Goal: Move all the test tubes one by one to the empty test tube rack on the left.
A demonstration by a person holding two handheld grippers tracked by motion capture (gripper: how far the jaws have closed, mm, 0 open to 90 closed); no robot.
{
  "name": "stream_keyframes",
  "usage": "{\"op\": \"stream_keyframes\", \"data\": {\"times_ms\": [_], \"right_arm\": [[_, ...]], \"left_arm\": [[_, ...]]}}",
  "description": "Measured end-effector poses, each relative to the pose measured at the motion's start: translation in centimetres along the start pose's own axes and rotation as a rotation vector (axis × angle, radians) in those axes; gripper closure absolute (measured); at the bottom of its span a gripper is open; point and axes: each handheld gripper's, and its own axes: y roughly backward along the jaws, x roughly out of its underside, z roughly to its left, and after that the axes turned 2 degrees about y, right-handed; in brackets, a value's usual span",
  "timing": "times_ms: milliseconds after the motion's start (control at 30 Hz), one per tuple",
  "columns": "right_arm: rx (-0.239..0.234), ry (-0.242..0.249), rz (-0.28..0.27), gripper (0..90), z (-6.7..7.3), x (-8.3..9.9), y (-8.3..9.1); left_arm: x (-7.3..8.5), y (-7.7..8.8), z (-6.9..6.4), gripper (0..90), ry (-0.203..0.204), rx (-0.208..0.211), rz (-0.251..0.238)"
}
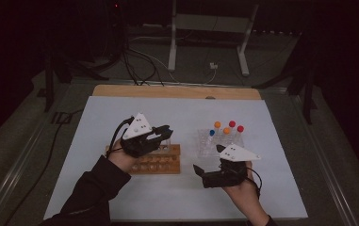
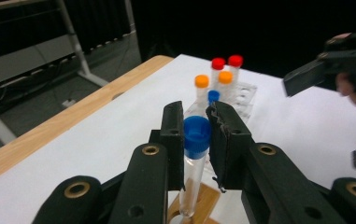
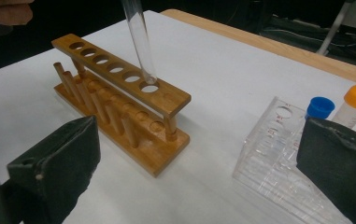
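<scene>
My left gripper (image 1: pixel 166 132) (image 2: pixel 195 111) is shut on a clear test tube with a blue cap (image 2: pixel 196 135), gripping it just below the cap. The tube (image 3: pixel 138 37) hangs tilted, its round bottom right at the end hole of the wooden rack (image 1: pixel 160 162) (image 3: pixel 119 79). My right gripper (image 1: pixel 203 176) (image 3: pixel 196 163) is open with nothing between its jaws, low over the mat between the wooden rack and the clear plastic rack (image 1: pixel 205 147) (image 3: pixel 274 158). Blue (image 3: pixel 320 106), orange (image 1: pixel 217 125) and red (image 1: pixel 232 124) capped tubes stand in the plastic rack.
Both racks sit on a white mat (image 1: pixel 120 113) covering a wooden table whose far edge (image 1: pixel 167 91) shows. Behind the table, cables (image 1: pixel 139 66) and a white metal frame (image 1: pixel 172 42) lie on the floor.
</scene>
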Motion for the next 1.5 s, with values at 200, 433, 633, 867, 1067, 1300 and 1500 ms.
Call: {"op": "stream_keyframes", "data": {"times_ms": [200, 433, 633, 867, 1067, 1300, 1500], "right_arm": [[0.002, 0.015, -0.011, 0.0, 0.0, 0.0, 0.2], [-0.008, 0.006, -0.011, 0.0, -0.1, 0.2, 0.0], [-0.011, 0.007, -0.004, 0.0, -0.1, 0.4, -0.1], [-0.021, 0.005, -0.012, 0.0, -0.1, 0.3, 0.0], [-0.02, 0.004, -0.014, 0.0, -0.1, 0.3, 0.0], [-0.015, 0.002, -0.018, 0.0, -0.2, 0.3, 0.1], [-0.014, -0.003, -0.026, 0.0, -0.4, 0.2, 0.3]], "left_arm": [[1.3, -0.7, 0.4, 77.5, 0.018, -0.014, 0.026], [2.7, -1.4, 0.7, 77.4, 0.053, -0.015, 0.044], [3.9, -2.0, 0.6, 77.5, 0.076, -0.012, 0.06], [5.0, -2.6, 0.3, 77.5, 0.088, -0.014, 0.077], [5.5, -2.9, 0.2, 77.4, 0.09, -0.015, 0.085], [6.0, -3.2, 0.2, 77.4, 0.094, -0.015, 0.09], [5.8, -3.2, 0.1, 77.1, 0.077, -0.018, 0.11]]}}
